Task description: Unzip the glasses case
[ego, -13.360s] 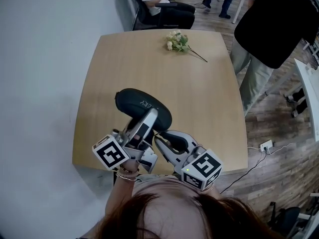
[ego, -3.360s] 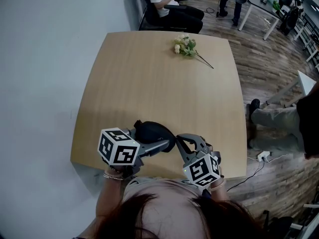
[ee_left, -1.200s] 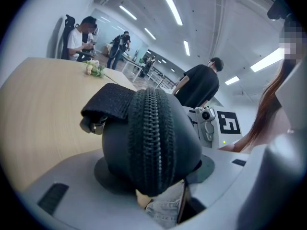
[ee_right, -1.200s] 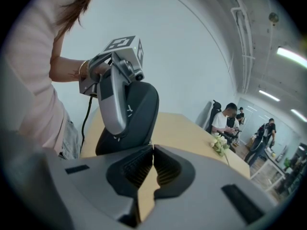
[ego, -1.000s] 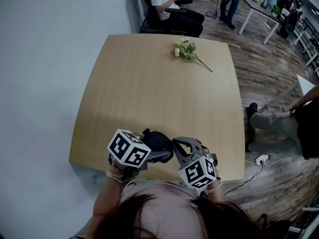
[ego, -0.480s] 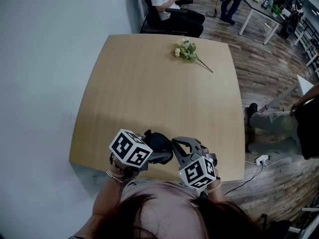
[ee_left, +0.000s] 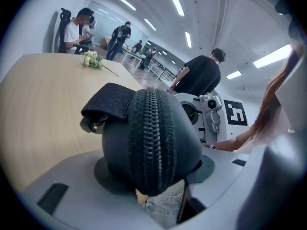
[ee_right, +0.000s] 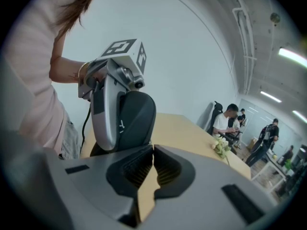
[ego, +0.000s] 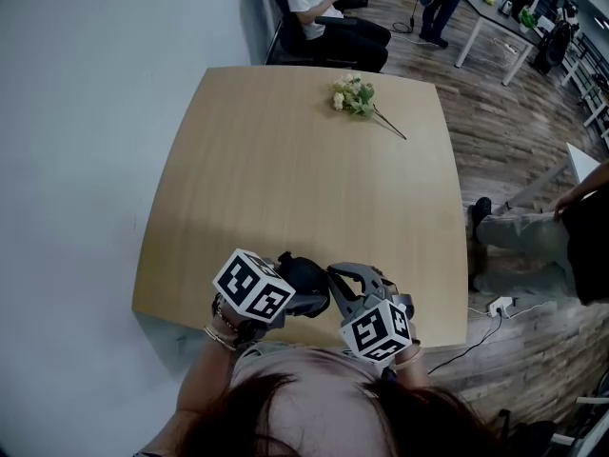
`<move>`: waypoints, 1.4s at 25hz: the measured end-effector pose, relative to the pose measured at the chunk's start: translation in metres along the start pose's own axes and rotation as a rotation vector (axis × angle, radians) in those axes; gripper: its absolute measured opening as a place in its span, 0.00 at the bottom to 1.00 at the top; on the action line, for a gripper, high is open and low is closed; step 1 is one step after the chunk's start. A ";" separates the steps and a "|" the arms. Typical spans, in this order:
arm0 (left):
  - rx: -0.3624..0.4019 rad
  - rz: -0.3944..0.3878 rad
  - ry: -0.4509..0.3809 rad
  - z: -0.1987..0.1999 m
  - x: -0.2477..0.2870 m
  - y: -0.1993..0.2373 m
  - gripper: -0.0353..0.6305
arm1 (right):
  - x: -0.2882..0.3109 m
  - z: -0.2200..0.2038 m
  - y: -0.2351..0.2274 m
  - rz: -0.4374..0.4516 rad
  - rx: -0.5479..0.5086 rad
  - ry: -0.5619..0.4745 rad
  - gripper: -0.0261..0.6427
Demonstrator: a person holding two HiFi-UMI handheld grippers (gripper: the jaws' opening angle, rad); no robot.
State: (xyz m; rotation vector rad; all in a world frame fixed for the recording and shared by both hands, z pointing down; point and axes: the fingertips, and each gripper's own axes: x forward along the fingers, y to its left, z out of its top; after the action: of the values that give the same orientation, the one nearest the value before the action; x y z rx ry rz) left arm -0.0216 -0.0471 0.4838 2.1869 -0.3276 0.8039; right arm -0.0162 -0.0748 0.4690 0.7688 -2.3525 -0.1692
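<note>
Looking steeply down over a pale wooden counter (ego: 285,160) set beside a white wall. Clamping a black glasses case (ee_left: 153,128) in the left hand-held gripper (ee_left: 156,170), with both jaws pressing against its sides. Holding the case at the counter's near edge, about midway along it, standing on end; not showing whether it is touching the wood. Presenting the zipper (ee_left: 152,143) straight to the left gripper view, running up and over the rounded end, teeth meshing along the whole visible stretch. Showing a black fabric strap (ee_left: 109,101) sticking out near the top of the case, with a small metal ring (ee_left: 96,124) hanging beneath it. Holding the right hand-held gripper (ee_right: 153,150) just beside the case on its right, jaws clenching tip to tip with nothing visible between them, pointing toward the case and the left hand-held gripper. Showing a small bunch of pale flowers (ego: 354,95) lying near the counter's far edge, toward the far right corner, well apart from the case. Showing a person in a white top (ego: 319,3) sitting on a dark chair just beyond that far edge, and other people standing farther off on the wooden floor (ego: 514,150) among desks.
</note>
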 end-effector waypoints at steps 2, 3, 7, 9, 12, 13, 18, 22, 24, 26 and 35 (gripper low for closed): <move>0.003 -0.001 0.008 -0.001 0.001 0.000 0.40 | 0.000 0.000 0.000 0.001 -0.001 -0.001 0.06; 0.005 -0.002 0.014 -0.002 0.001 0.000 0.40 | 0.000 0.001 0.000 0.001 -0.002 -0.001 0.06; 0.013 -0.004 0.039 -0.005 0.005 0.001 0.40 | 0.001 0.001 0.000 0.001 -0.006 -0.005 0.06; 0.017 -0.004 0.051 -0.006 0.006 0.001 0.40 | 0.001 0.002 -0.001 0.001 -0.008 -0.007 0.06; 0.018 -0.006 0.062 -0.008 0.008 0.001 0.40 | 0.001 0.002 -0.001 0.002 -0.011 -0.007 0.06; 0.019 -0.007 0.065 -0.008 0.008 0.001 0.40 | 0.001 0.002 -0.001 0.002 -0.012 -0.007 0.06; 0.024 -0.012 0.084 -0.011 0.011 0.001 0.40 | 0.001 0.002 -0.001 0.005 -0.011 -0.008 0.06; 0.029 -0.007 0.102 -0.014 0.013 0.002 0.40 | 0.001 0.002 -0.001 0.007 -0.009 -0.008 0.06; 0.030 -0.004 0.110 -0.015 0.014 0.002 0.40 | 0.002 0.002 -0.001 0.007 -0.008 -0.008 0.06; 0.036 0.005 0.123 -0.017 0.015 0.003 0.40 | 0.002 0.002 0.000 0.008 -0.007 -0.007 0.06; 0.049 -0.010 0.169 -0.026 0.021 0.002 0.40 | 0.003 0.003 0.000 0.013 -0.013 -0.011 0.06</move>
State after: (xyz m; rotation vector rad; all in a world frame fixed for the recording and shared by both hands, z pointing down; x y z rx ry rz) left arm -0.0175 -0.0287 0.5116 2.1461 -0.2141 0.9931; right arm -0.0199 -0.0762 0.4684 0.7477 -2.3643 -0.1838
